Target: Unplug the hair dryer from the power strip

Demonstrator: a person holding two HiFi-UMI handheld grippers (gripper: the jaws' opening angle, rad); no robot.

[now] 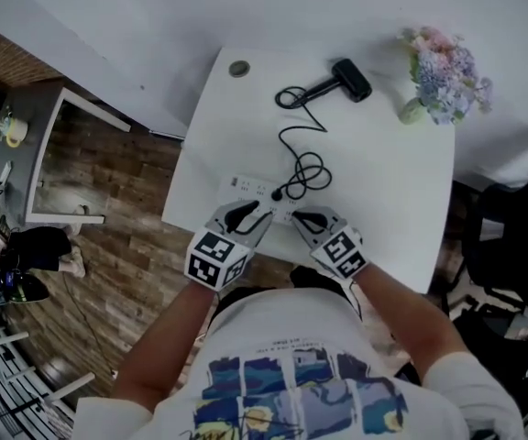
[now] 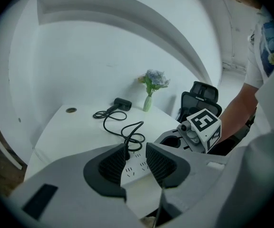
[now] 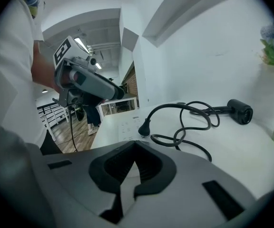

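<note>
Head view: white table (image 1: pixel 394 183) over wood floor (image 1: pixel 122 250), left claw (image 1: pixel 247 214) released, right claw (image 1: pixel 306 220) clenched.

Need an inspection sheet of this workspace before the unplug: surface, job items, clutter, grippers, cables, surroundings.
Surface: white table.
Job's things: hair dryer lies at the far side; its plug sits in the power strip near the front edge.
Clutter: flower vase, round grommet.
Grippers: left gripper jaws apart at the strip; right gripper jaws together, empty.
Cables: black cord, loosely looped.
Surroundings: wood floor, black chair.
</note>
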